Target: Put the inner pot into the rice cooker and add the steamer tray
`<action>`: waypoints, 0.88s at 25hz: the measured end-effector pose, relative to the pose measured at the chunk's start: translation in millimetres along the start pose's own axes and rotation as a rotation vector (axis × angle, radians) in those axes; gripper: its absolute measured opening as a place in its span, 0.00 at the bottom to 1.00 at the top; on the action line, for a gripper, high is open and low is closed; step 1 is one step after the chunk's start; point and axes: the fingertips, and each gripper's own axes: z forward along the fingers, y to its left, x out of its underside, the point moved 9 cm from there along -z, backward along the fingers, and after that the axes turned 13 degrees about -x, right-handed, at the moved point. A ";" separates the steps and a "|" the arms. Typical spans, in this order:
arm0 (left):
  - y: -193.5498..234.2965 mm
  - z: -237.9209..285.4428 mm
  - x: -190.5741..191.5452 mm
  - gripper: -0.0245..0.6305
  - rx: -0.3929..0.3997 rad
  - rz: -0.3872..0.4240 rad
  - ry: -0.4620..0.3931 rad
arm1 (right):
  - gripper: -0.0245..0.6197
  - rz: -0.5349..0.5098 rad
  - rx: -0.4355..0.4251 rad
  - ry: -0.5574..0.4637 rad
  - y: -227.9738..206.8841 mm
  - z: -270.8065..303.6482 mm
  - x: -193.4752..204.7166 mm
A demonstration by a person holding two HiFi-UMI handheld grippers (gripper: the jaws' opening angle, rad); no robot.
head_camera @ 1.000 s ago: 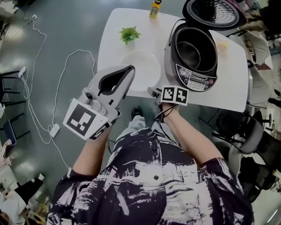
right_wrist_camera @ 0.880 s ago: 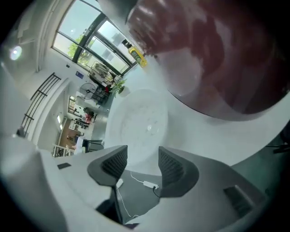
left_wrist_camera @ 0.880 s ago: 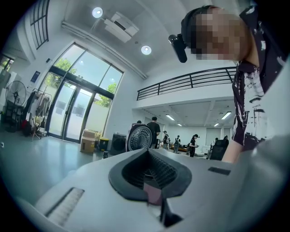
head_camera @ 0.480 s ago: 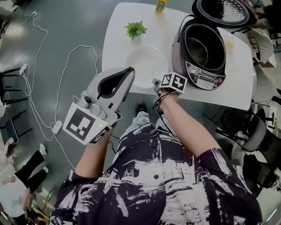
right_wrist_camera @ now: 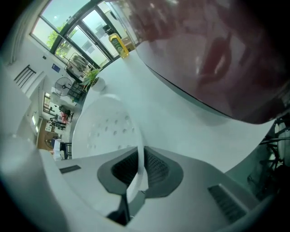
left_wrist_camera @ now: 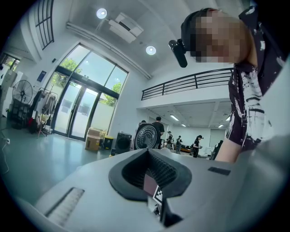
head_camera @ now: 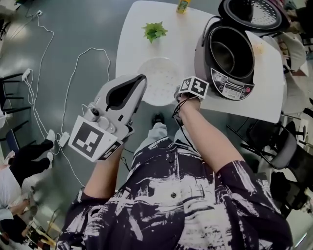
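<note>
Right gripper view: steamer tray (right_wrist_camera: 107, 129) between jaws

Open indoor hall: mezzanine railing (left_wrist_camera: 195, 83), tall glass doors (left_wrist_camera: 78, 111), floor cables (head_camera: 72, 82).

Your steamer tray (head_camera: 163, 80) is white with rows of little dot holes, and it sits on a white table (head_camera: 134, 39). The rice cooker (head_camera: 201, 53) is silver outside and black inside. At the table's far edge are a green plant (head_camera: 154, 31) and a yellow bottle (head_camera: 184, 5). Your shirt (head_camera: 171, 195) is dark with white smears. Your left gripper (head_camera: 141, 78) is grey, with a black-and-white square.
</note>
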 end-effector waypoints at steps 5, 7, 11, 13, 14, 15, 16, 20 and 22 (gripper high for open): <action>-4.1 1.5 -0.8 0.04 0.002 0.001 -0.004 | 0.05 -0.016 -0.016 0.036 -0.4 0.2 3.4; -5.8 2.4 -1.9 0.04 0.003 0.003 -0.007 | 0.05 -0.004 -0.045 0.032 1.9 -1.2 4.8; -8.3 4.4 -6.4 0.04 -0.001 0.007 -0.016 | 0.05 -0.047 -0.126 0.058 23.3 -5.7 7.1; -11.4 6.1 -9.9 0.04 0.002 0.013 -0.021 | 0.04 -0.066 -0.188 0.064 41.1 -10.2 8.0; -13.5 6.9 -12.2 0.04 0.005 0.017 -0.024 | 0.04 -0.079 -0.220 0.067 51.8 -13.0 7.8; -16.0 7.6 -14.8 0.04 0.008 0.021 -0.029 | 0.05 -0.092 -0.254 0.070 63.4 -16.1 7.0; -19.0 8.1 -17.7 0.04 0.011 0.028 -0.035 | 0.04 -0.104 -0.288 0.070 75.3 -19.6 5.4; -34.9 8.2 -32.2 0.04 0.033 0.066 -0.060 | 0.05 -0.172 -0.410 0.045 125.5 -39.3 -12.7; -45.1 7.7 -40.3 0.04 0.049 0.082 -0.074 | 0.04 -0.214 -0.458 0.020 149.0 -54.8 -28.6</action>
